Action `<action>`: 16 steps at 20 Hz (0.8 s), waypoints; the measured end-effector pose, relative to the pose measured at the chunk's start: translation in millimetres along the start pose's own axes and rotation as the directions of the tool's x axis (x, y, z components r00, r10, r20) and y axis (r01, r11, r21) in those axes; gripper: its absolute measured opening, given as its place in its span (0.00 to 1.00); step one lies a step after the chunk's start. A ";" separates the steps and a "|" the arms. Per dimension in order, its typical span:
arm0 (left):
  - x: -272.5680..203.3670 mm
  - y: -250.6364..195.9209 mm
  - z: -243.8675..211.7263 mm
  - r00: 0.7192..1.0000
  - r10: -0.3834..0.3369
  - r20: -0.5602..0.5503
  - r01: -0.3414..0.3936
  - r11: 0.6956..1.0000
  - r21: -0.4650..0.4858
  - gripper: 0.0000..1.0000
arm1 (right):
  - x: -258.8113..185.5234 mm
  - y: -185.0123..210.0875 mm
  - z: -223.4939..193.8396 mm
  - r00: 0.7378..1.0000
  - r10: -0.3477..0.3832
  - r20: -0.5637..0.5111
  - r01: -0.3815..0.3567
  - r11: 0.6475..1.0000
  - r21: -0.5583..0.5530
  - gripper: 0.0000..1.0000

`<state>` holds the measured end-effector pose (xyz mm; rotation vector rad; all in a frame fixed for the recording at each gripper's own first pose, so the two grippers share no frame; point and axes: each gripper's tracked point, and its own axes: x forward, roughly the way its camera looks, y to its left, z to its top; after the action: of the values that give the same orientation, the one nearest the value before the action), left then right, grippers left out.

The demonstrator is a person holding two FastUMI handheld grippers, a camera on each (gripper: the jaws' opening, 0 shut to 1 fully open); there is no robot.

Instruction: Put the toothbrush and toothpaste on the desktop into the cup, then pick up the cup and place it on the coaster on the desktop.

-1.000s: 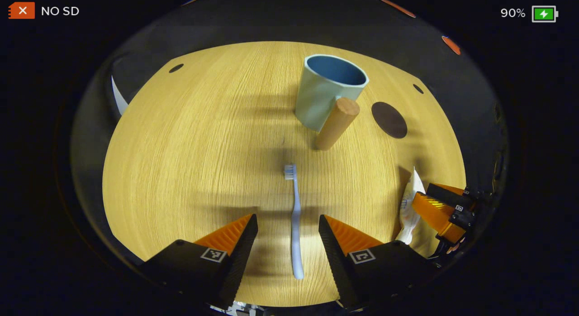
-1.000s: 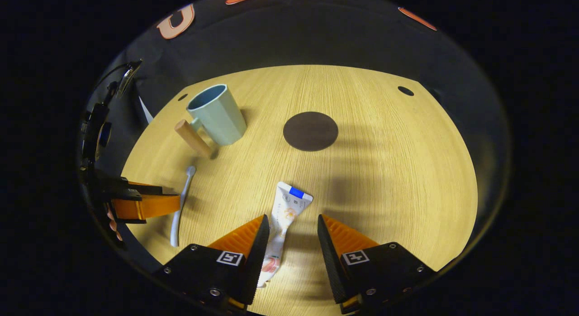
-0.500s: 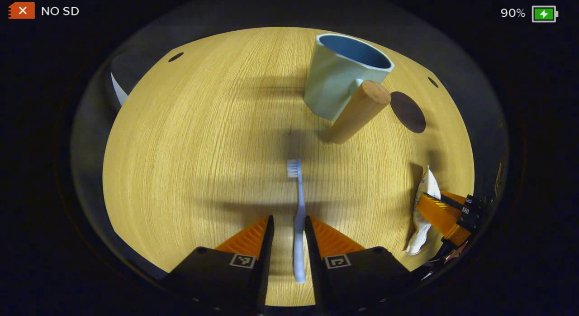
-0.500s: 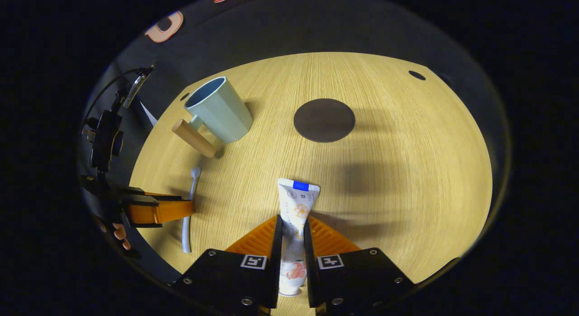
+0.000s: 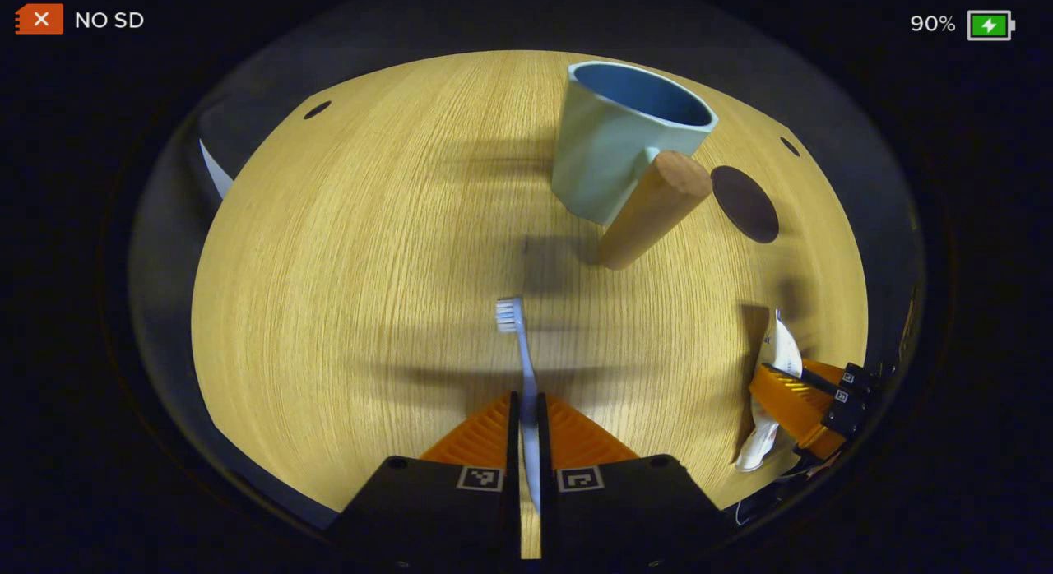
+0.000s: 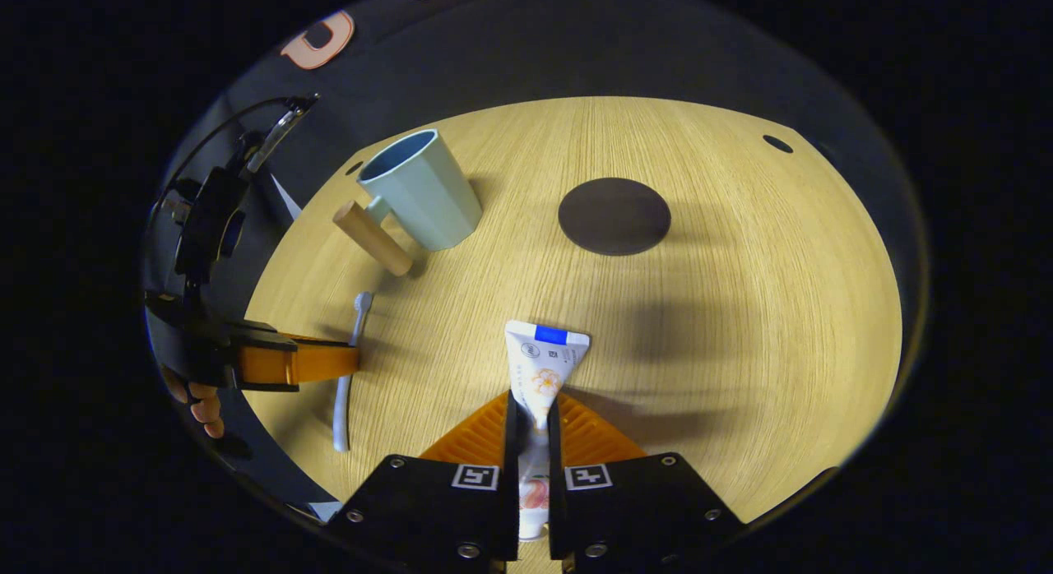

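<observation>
My left gripper (image 5: 526, 405) is closed on the toothbrush (image 5: 517, 344) handle — both fingers press it, bristle head points fwd over the wooden desktop (image 5: 345, 270). My right gripper (image 6: 531, 409) is closed on the toothpaste tube (image 6: 543, 364), flat crimped end sticks out in front, cap end is between the fingers. The light blue cup (image 6: 424, 192) w/ wooden handle (image 6: 372, 238) stands upright near the far-left part of the desk. The dark round coaster (image 6: 614, 216) lies apart from it, to its right — nothing on it.
</observation>
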<state>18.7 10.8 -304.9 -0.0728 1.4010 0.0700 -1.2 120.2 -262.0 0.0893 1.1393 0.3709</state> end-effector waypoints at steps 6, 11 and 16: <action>-4.4 26.0 8.1 0.999 -0.038 0.035 0.038 0.999 -0.015 0.11 | 0.0 -0.6 1.7 0.999 -0.027 0.030 0.028 0.999 -0.026 0.15; -0.9 20.5 11.1 0.997 -0.060 0.043 0.062 0.997 -0.044 0.08 | -1.3 2.9 0.4 1.000 0.000 0.017 0.001 1.000 -0.017 0.15; -1.9 21.9 10.7 0.995 -0.082 0.051 0.085 0.994 -0.063 0.05 | -2.1 -0.7 6.4 0.999 -0.002 0.039 0.002 1.000 -0.018 0.15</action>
<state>26.8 33.6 -301.4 -0.1823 1.3462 0.0475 3.9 119.6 -257.7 0.0791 1.0969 0.3761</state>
